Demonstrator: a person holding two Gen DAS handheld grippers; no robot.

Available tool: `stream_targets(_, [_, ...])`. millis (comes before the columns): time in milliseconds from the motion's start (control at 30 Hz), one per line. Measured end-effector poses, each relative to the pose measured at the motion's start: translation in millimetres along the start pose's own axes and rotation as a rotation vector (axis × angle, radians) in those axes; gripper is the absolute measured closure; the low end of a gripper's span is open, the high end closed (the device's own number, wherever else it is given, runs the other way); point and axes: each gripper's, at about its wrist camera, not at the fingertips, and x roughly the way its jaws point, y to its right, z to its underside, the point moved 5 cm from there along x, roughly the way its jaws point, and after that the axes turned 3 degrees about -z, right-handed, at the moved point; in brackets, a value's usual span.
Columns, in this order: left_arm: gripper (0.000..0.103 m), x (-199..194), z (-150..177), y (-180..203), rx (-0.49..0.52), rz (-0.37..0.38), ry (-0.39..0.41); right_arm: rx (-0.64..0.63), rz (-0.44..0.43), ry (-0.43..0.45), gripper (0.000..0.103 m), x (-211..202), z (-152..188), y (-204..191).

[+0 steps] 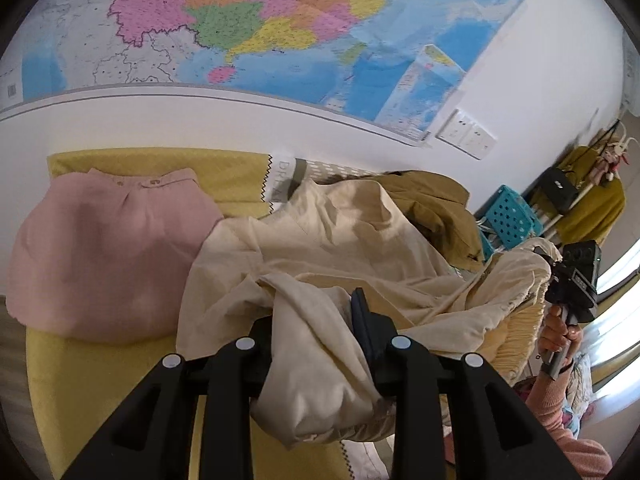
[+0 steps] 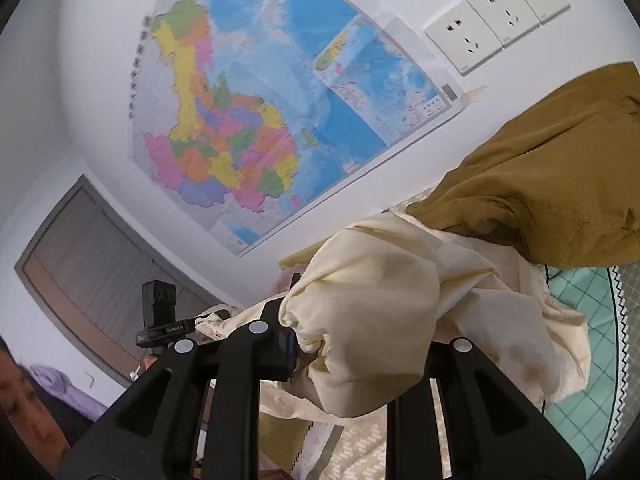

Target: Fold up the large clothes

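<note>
A large cream garment (image 1: 340,248) lies crumpled across the yellow bed cover (image 1: 92,392). My left gripper (image 1: 316,320) is shut on a bunched fold of it, which hangs over the jaws. My right gripper (image 2: 340,332) is shut on another part of the cream garment (image 2: 380,300), lifted off the bed; it shows at the right of the left wrist view (image 1: 568,280), held in a hand. A folded pink garment (image 1: 108,248) lies on the bed to the left. A mustard-brown garment (image 1: 436,204) lies behind the cream one and fills the right of the right wrist view (image 2: 552,184).
A wall map (image 1: 260,28) and wall sockets (image 1: 466,134) are behind the bed. A teal perforated basket (image 1: 510,216) and a rack with a yellow garment (image 1: 592,200) stand at the right. A teal quilted cover (image 2: 592,340) lies under the clothes.
</note>
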Motion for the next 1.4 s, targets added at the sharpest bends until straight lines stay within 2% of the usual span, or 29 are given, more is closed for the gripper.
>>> stream_targets(667, [0.076,69.2,-66.4,-33.7,-0.075,-0.058,-0.086,0.06,0.099,-0.042,0.082,63.1,-54.2,51.6])
stream_targets(1400, [0.076,127.8,-93.3,-60.9,-0.117,-0.112,-0.147,0.124,0.18,-0.082,0.082,102.2,-76.8,93.9])
